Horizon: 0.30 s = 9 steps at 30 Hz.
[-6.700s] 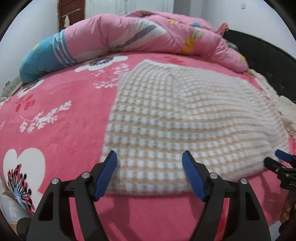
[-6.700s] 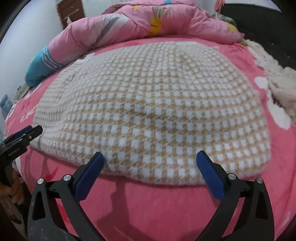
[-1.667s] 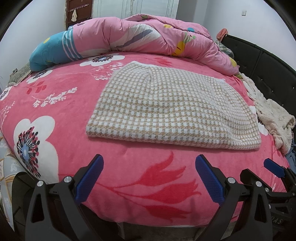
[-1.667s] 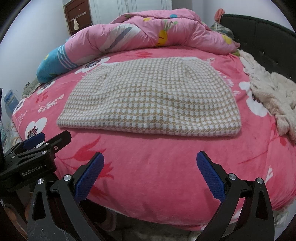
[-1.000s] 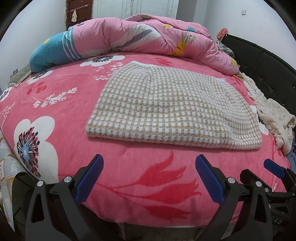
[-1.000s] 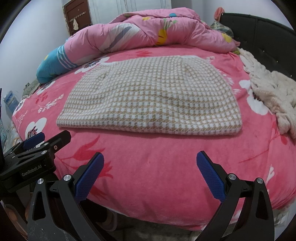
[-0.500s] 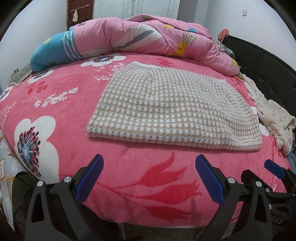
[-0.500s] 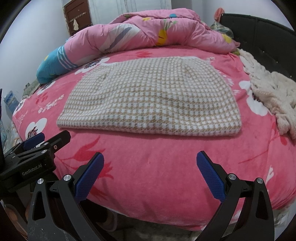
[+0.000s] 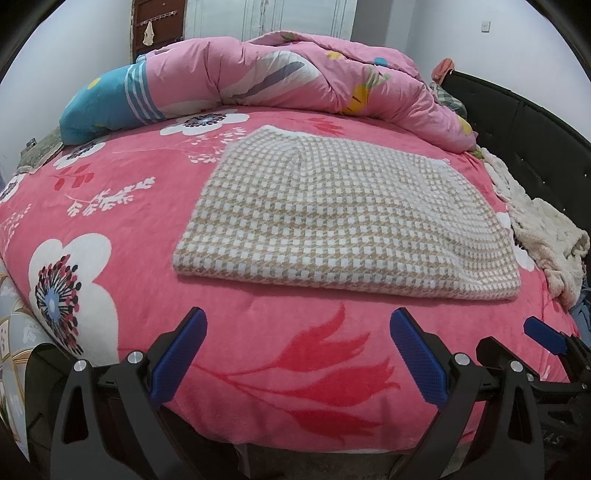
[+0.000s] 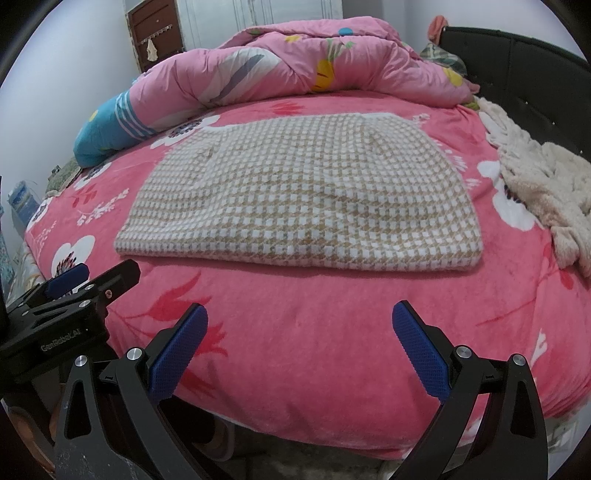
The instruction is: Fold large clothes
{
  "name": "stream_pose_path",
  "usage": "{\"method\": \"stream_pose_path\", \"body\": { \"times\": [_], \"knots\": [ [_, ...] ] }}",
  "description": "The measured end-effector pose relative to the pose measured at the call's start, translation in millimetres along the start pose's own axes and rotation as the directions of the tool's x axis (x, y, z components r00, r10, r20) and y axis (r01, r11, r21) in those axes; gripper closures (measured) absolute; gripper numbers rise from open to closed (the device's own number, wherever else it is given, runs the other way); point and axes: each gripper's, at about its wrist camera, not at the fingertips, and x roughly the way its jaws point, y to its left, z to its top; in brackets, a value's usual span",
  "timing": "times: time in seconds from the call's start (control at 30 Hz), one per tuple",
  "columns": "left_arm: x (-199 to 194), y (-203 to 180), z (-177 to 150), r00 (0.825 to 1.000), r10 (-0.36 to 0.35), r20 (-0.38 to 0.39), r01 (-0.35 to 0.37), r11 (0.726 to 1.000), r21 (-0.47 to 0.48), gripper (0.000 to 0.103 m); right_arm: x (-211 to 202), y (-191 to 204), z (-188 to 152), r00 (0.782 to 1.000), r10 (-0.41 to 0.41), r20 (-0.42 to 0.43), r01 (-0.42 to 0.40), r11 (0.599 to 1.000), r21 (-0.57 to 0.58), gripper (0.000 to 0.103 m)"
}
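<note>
A beige-and-white checked garment [image 9: 332, 221] [image 10: 303, 195] lies folded into a flat rectangle on the pink flowered bed cover [image 9: 122, 221] [image 10: 314, 332]. My left gripper [image 9: 297, 350] hangs open over the bed's near edge, short of the garment's folded front edge, with nothing between its blue pads. My right gripper [image 10: 299, 347] is also open and empty, back from the garment over the same edge. The right gripper's tip [image 9: 543, 334] shows at the lower right of the left wrist view, and the left gripper's tip [image 10: 70, 280] shows at the left of the right wrist view.
A rolled pink and blue quilt [image 9: 280, 77] [image 10: 280, 66] lies along the far side of the bed. A cream fleecy garment [image 9: 543, 236] [image 10: 546, 192] is heaped at the right edge beside the black headboard [image 9: 535, 133] [image 10: 524, 62]. A brown cabinet [image 9: 155, 22] stands by the far wall.
Since 6.7 s ago both grippers have pulled back from the garment's front edge to the near edge of the bed. Over the last second nothing has moved noticeably.
</note>
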Motion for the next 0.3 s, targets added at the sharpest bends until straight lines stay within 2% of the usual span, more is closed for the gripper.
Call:
{"method": "stream_pose_path", "body": {
  "times": [0.3],
  "knots": [
    [1.0,-3.6,-1.2,1.000,0.007,-0.007,-0.007,1.000,0.004,0.005,0.2,-1.4,1.1,1.000,0.000,-0.002,0.000,1.000,0.006,0.008]
  ]
}}
